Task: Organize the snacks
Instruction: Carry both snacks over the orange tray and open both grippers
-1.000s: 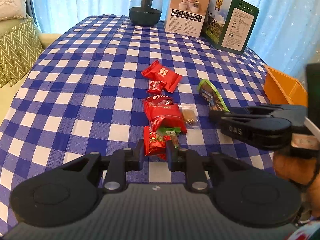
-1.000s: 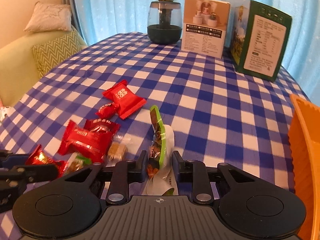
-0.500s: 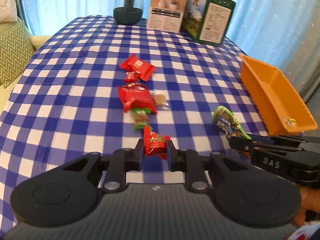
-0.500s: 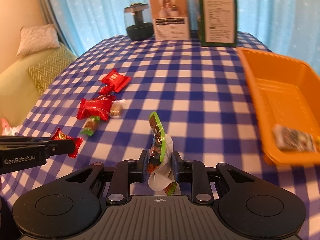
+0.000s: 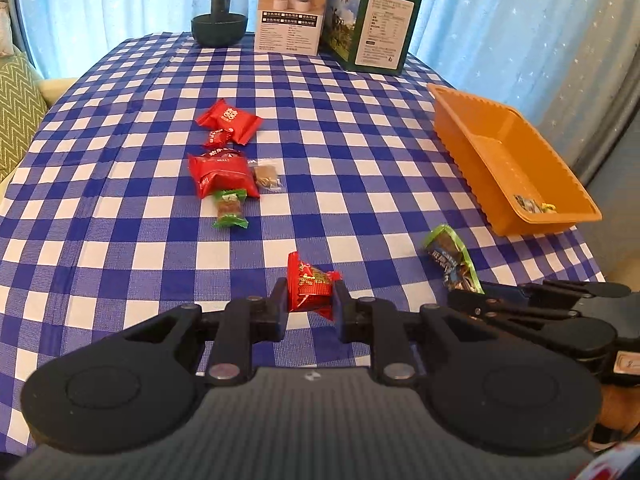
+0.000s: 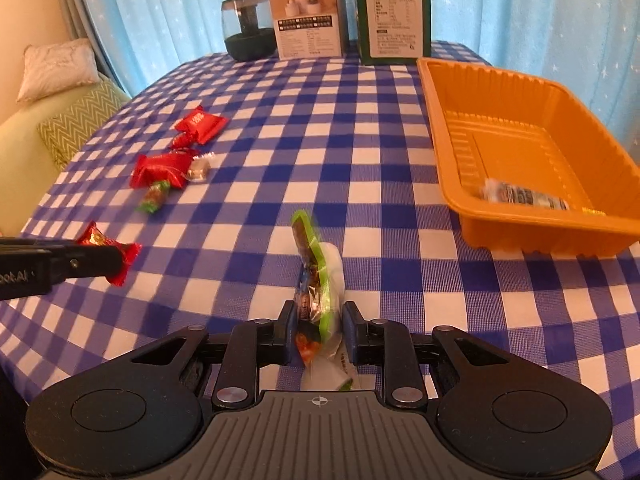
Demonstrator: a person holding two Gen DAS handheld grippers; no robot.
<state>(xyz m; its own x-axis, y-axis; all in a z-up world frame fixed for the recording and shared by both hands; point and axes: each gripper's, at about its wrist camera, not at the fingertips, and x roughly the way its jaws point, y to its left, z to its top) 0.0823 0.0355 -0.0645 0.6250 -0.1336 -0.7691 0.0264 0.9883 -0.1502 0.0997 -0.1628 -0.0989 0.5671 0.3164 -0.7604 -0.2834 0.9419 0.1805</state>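
Orange tray on the right holds one wrapped snack; left gripper pinches a red candy, right gripper pinches a green packet.

Seven snack packets (one in the bin), two boxes, one orange bin, one jar.

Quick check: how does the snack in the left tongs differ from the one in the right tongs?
The red candy in the left tongs is short with twisted ends, while the green-edged packet in the right tongs is long and flat. The candy's wrapper is solid red foil; the packet has a bright green border and dark printed panel. The packet stands on edge, reaching well past the tongs. Both are clamped and lifted off the checked tablecloth.
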